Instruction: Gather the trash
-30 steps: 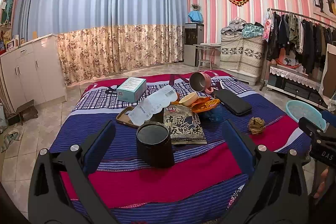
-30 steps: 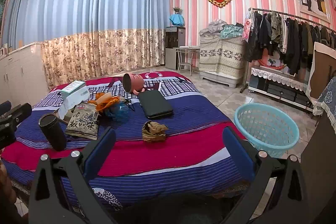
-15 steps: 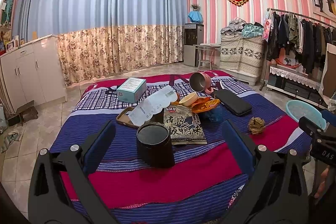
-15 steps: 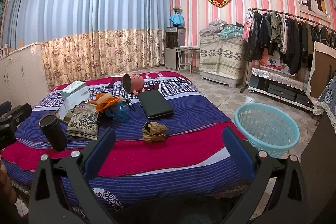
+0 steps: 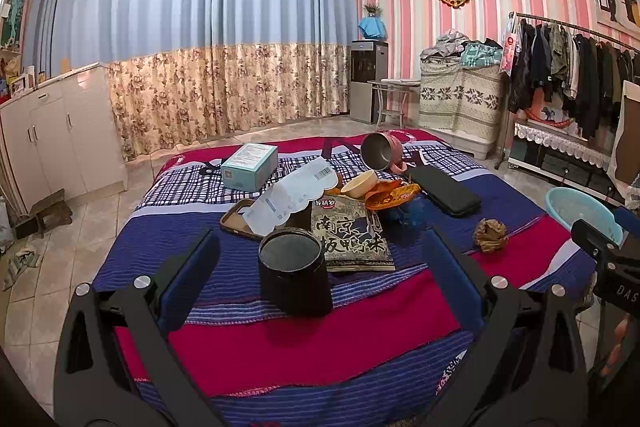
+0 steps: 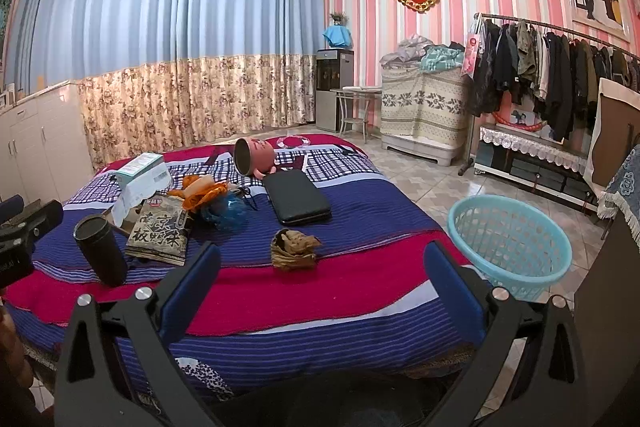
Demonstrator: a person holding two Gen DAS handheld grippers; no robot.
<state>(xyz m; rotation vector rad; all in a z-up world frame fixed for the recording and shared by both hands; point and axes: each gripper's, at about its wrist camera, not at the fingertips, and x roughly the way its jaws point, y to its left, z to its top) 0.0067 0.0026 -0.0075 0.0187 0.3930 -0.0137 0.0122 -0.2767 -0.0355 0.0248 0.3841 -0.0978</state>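
Note:
A crumpled brown paper ball [image 6: 294,250] lies on the bed's red stripe; it also shows in the left wrist view [image 5: 489,235]. An orange wrapper [image 5: 390,194], a blue plastic bag [image 6: 228,213], a dark food packet [image 5: 350,233] and a white receipt [image 5: 292,195] lie among the clutter. A light blue basket [image 6: 510,247] stands on the floor right of the bed. My left gripper [image 5: 320,267] is open, in front of a black cup [image 5: 294,277]. My right gripper [image 6: 320,275] is open, just short of the paper ball.
On the bed [image 6: 360,203] also lie a teal box [image 5: 249,171], a pink mug [image 6: 254,157] on its side, a black case [image 6: 298,202], a small bowl [image 5: 359,183] and a phone case [image 5: 238,219]. A clothes rack [image 6: 560,67] and white cabinets [image 5: 60,139] line the walls.

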